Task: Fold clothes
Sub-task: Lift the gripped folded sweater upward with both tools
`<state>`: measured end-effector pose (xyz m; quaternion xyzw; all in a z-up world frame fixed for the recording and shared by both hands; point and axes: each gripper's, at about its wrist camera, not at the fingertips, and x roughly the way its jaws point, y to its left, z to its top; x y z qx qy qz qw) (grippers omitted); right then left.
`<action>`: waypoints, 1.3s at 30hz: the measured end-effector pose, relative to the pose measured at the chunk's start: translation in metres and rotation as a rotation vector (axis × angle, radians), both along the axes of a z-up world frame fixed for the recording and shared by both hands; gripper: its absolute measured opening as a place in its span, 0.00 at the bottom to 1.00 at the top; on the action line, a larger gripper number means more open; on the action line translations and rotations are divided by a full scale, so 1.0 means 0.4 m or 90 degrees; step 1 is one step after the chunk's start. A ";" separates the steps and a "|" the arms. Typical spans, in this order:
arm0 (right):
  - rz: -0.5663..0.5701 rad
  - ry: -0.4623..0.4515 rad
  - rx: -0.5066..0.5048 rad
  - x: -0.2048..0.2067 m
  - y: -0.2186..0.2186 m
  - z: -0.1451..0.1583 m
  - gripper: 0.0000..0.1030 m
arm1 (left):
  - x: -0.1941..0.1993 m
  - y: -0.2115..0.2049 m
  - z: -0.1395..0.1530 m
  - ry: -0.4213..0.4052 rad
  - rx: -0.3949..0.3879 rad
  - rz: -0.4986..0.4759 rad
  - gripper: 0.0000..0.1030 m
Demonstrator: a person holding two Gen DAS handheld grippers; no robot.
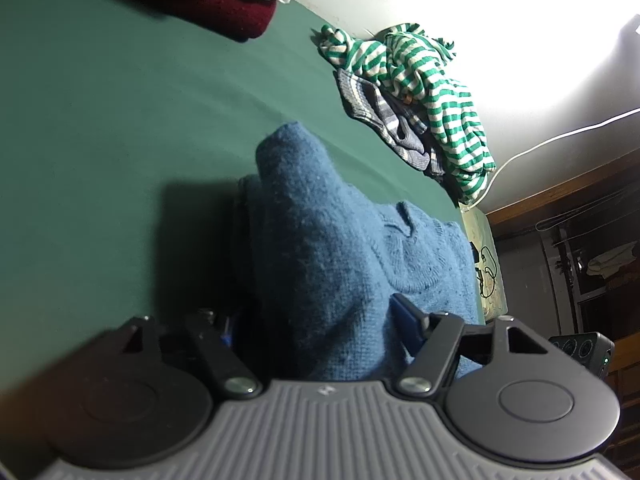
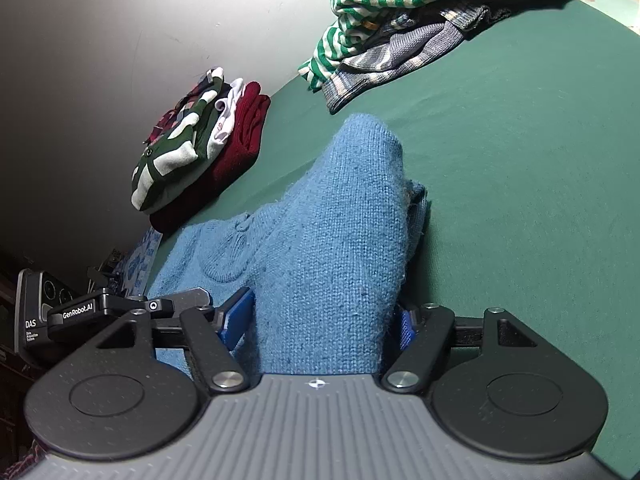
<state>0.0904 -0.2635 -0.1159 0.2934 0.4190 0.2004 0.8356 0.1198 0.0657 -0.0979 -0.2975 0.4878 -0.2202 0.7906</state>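
A blue knitted sweater (image 1: 320,240) lies on the green bed sheet (image 1: 120,120), its neckline toward the bed's edge. A thick fold of it rises as a ridge between the blue pads of my left gripper (image 1: 316,320), which press on its two sides. In the right wrist view the same sweater (image 2: 328,240) runs up between the jaws of my right gripper (image 2: 322,320), filling the gap, both pads against the knit. The two grippers sit side by side on the sweater's near end. The left pad is in shadow in the left wrist view.
A loose heap with a green-and-white striped garment (image 1: 420,80) over a grey-blue knit (image 1: 376,120) lies by the wall. A folded stack (image 2: 200,152) with a dark red item at the bottom sits further along. A white cable (image 1: 540,148) hangs past the bed's edge.
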 end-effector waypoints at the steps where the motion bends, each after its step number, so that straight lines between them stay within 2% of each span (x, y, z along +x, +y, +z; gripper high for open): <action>1: 0.001 0.000 0.000 0.000 0.000 0.000 0.68 | -0.002 -0.004 0.002 -0.005 0.008 -0.001 0.66; 10: 0.005 0.006 -0.017 0.001 0.008 0.006 0.63 | -0.014 -0.015 0.009 -0.019 0.029 0.012 0.58; 20: 0.005 -0.015 -0.027 -0.017 0.016 0.027 0.47 | -0.039 -0.024 0.036 -0.040 0.050 0.036 0.46; 25: 0.001 -0.023 -0.013 -0.029 0.009 0.040 0.45 | -0.059 -0.024 0.061 -0.053 0.046 0.047 0.43; 33: 0.014 -0.041 0.016 -0.034 -0.001 0.097 0.44 | -0.096 -0.026 0.141 -0.086 0.056 0.068 0.43; 39: 0.045 -0.055 0.049 0.008 0.002 0.177 0.44 | -0.099 -0.007 0.245 -0.117 0.071 0.091 0.43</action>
